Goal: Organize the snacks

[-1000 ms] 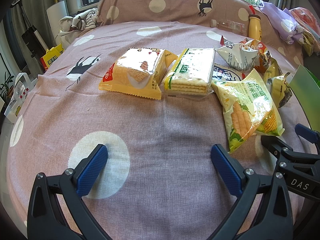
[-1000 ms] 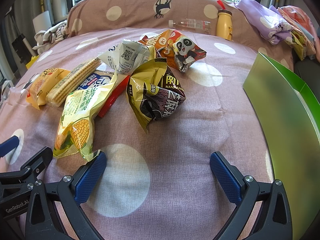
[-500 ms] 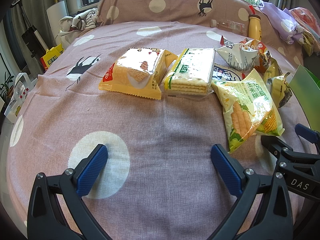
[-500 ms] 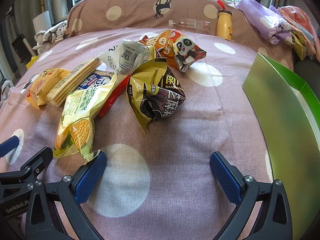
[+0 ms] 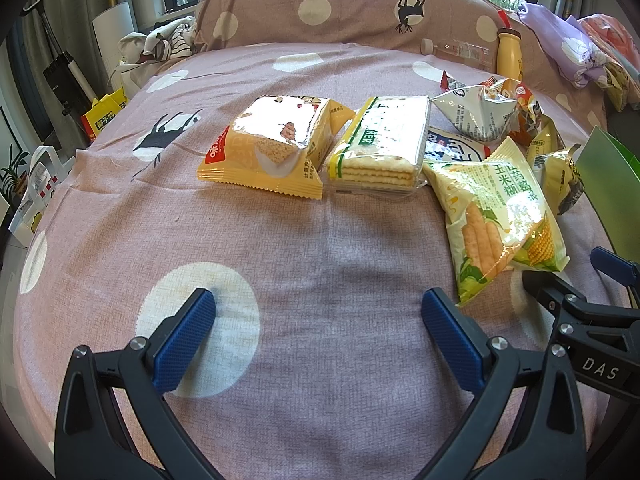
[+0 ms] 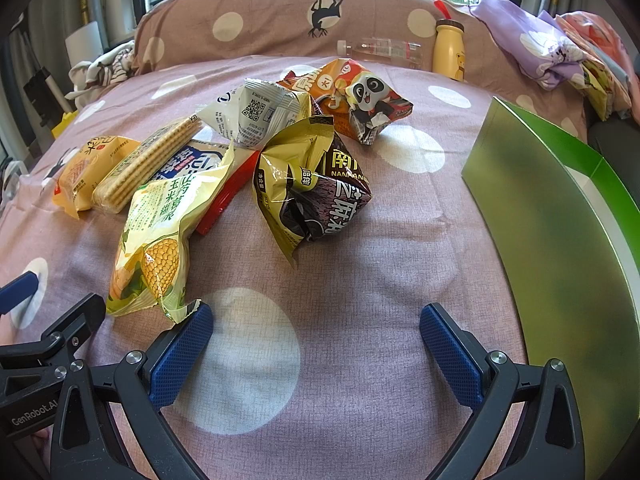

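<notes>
Both my tongs hang spread wide and empty over the bedspread [image 5: 320, 240]: the left gripper [image 5: 318, 312] faces the yellow pack [image 5: 272, 148] and the crackers [image 5: 380, 148], the right gripper [image 6: 316, 332] has the corn bag [image 6: 160, 232] touching its left finger and the sesame bag [image 6: 316, 196] ahead. I judge the bags light, puffy, slick and crushable, so I would pinch a crimped end seam. The stiffer crackers want a gentle hold across the flat faces, then the green box [image 6: 560, 240].

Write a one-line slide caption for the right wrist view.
Open right gripper hovers over the bedspread before a snack pile led by a corn-stick bag, green box alongside.
</notes>
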`<state>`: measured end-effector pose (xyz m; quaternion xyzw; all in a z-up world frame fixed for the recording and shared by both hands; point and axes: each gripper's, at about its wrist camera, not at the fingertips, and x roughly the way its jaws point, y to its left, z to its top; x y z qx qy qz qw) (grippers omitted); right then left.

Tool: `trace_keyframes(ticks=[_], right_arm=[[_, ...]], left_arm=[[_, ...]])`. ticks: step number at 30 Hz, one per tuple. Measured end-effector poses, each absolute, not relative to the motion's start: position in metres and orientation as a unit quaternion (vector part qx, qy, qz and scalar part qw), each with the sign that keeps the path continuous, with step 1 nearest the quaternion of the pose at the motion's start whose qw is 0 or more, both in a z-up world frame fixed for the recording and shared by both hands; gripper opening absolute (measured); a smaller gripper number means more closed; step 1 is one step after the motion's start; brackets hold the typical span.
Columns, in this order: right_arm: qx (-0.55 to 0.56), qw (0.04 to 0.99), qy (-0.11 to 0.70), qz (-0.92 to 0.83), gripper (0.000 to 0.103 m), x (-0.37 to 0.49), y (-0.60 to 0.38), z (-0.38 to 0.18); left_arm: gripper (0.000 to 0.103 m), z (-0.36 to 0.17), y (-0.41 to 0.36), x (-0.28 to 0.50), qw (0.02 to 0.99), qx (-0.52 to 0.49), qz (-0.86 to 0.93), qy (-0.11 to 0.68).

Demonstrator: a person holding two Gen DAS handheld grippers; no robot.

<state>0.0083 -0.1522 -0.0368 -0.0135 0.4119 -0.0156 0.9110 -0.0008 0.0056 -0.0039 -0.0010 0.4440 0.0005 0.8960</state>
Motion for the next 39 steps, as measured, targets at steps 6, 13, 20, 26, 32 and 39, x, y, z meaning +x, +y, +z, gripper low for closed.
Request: trace_keyframes(ticks=[6,13,20,26,32,39], right_arm=[[-0.013,0.911,0.412,-0.015,0.102,0.008,-0.152,-0.037],[-0.025,0.909,0.416,-0.025,0.102,0.006,-0.147,-0.035],[0.003,0.897,0.442,-0.017,0.102,0.014,-0.154,-0.028],[0.033,0.901,0.430,0.043,0.102,-0.005,-0.157,0.005],[0.081,0.921,0.369,0.096,0.102,-0.022,-0.164,0.049],[0.138,0.896,0.395,0.147,0.087,0.007,-0.159,0.073]], left_arm=[[0.103,-0.008,0.013,-0.002,0.896,-0.002,0.000,0.445],[0.103,-0.010,0.014,-0.003,0.895,-0.004,0.004,0.446],[0.094,-0.003,0.020,-0.011,0.894,-0.027,0.017,0.447],[0.089,0.025,0.034,-0.019,0.896,-0.102,-0.026,0.432],[0.080,0.045,0.029,-0.019,0.889,-0.152,-0.078,0.424],[0.072,0.071,0.019,0.003,0.867,-0.162,-0.131,0.452]])
